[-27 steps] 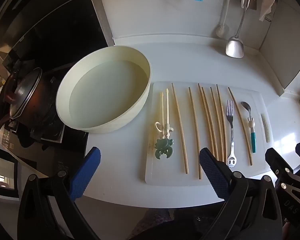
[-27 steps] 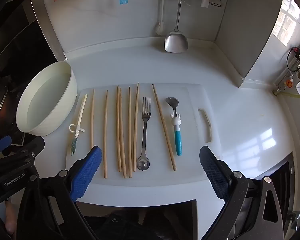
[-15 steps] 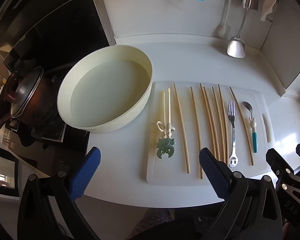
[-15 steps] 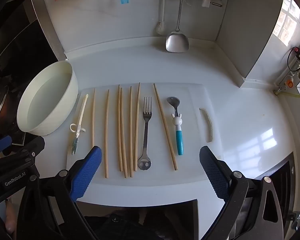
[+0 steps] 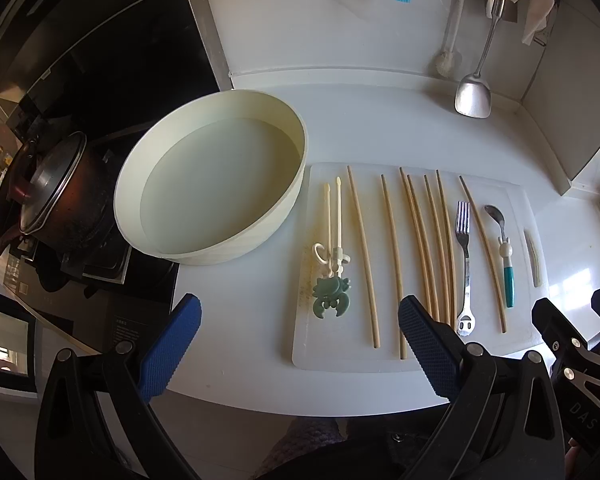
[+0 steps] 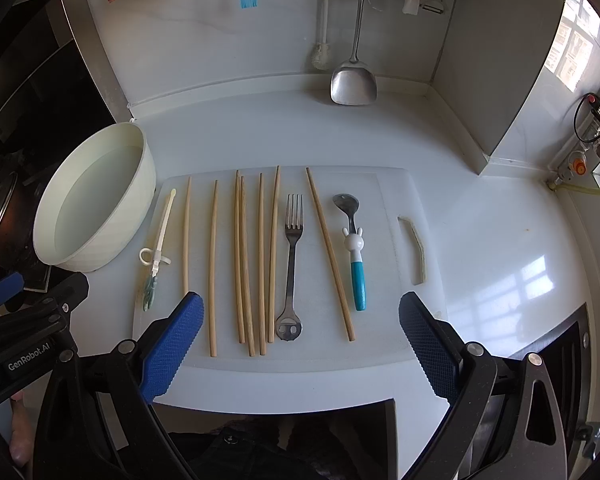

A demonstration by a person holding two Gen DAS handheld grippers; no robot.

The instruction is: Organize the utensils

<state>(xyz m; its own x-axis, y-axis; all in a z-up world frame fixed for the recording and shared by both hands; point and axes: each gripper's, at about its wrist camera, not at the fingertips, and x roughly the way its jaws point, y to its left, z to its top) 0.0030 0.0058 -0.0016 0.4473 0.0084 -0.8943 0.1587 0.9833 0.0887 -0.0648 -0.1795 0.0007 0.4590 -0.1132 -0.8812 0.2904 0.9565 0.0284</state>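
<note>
Both grippers hover wide apart and empty above a board of laid-out utensils.

The left gripper and right gripper hang over the near edge of the white cutting board on the table. On the board lie wooden chopsticks, a fork, a blue-handled spoon and crab-topped training chopsticks. A cream basin sits just beside the board's left edge.
</note>
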